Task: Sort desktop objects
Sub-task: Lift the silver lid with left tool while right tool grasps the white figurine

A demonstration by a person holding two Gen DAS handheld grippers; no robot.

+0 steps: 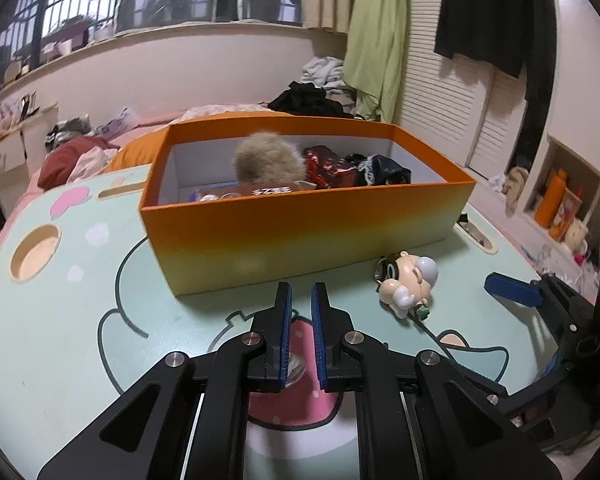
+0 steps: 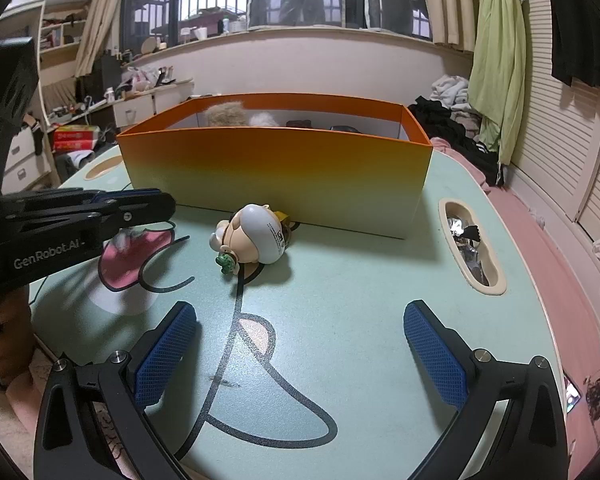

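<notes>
An orange box (image 1: 300,224) stands on the mint-green table (image 1: 72,320) and holds a furry ball (image 1: 268,160), a red shiny item (image 1: 328,164) and dark items. It also shows in the right wrist view (image 2: 276,168). A small cartoon figure keychain (image 1: 410,284) lies on the table just in front of the box; it also shows in the right wrist view (image 2: 254,238). My left gripper (image 1: 301,296) is nearly shut on a small clear object (image 1: 294,368) low between its pads, left of the figure. My right gripper (image 2: 300,320) is open and empty, short of the figure.
The table has a round cup hole (image 1: 34,252) at the left and a slot (image 2: 472,248) with scraps at the right. A bed with clothes (image 1: 312,100) lies behind the table. Shelves (image 1: 560,200) stand at the right.
</notes>
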